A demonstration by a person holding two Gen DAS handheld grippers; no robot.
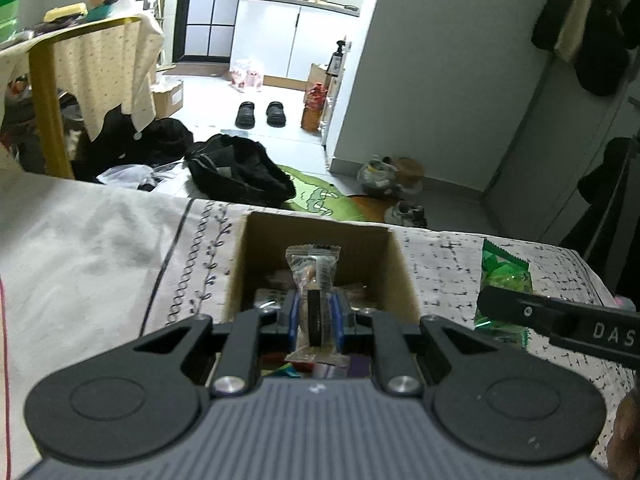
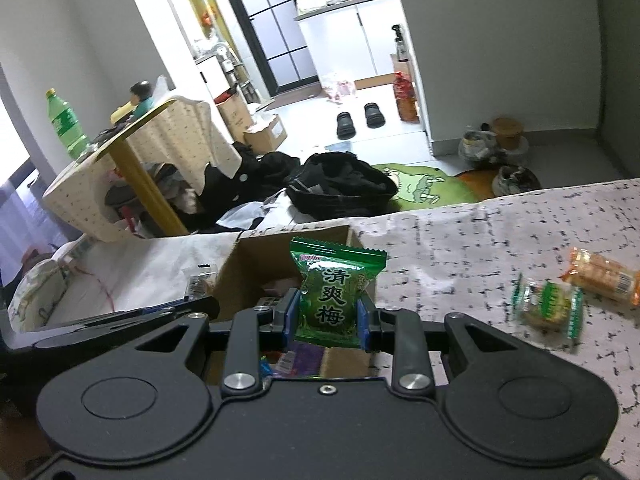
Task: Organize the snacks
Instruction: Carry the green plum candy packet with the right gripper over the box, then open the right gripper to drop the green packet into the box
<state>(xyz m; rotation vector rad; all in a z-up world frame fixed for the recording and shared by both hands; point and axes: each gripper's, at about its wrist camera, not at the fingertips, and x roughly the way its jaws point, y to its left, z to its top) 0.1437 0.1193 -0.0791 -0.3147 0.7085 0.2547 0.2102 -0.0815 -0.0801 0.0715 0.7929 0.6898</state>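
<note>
Dim foreground, bright overexposed kitchen behind, fisheye-bent edges, soft focus.

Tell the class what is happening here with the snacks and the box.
A person is sorting snacks into a cardboard box on a bed. The left hand-held gripper grips a clear-wrapped snack over the box. The right hand-held gripper grips a green plum packet beside it. Two more snacks lie on the cover.

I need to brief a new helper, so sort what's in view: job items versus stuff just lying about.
Job items:
- cardboard box
- clear-wrapped snack in left tongs
- green plum packet in right tongs
- green-edged cracker pack
- orange cracker pack

Lying about:
- black slippers
- green bottle
- black bag
</note>
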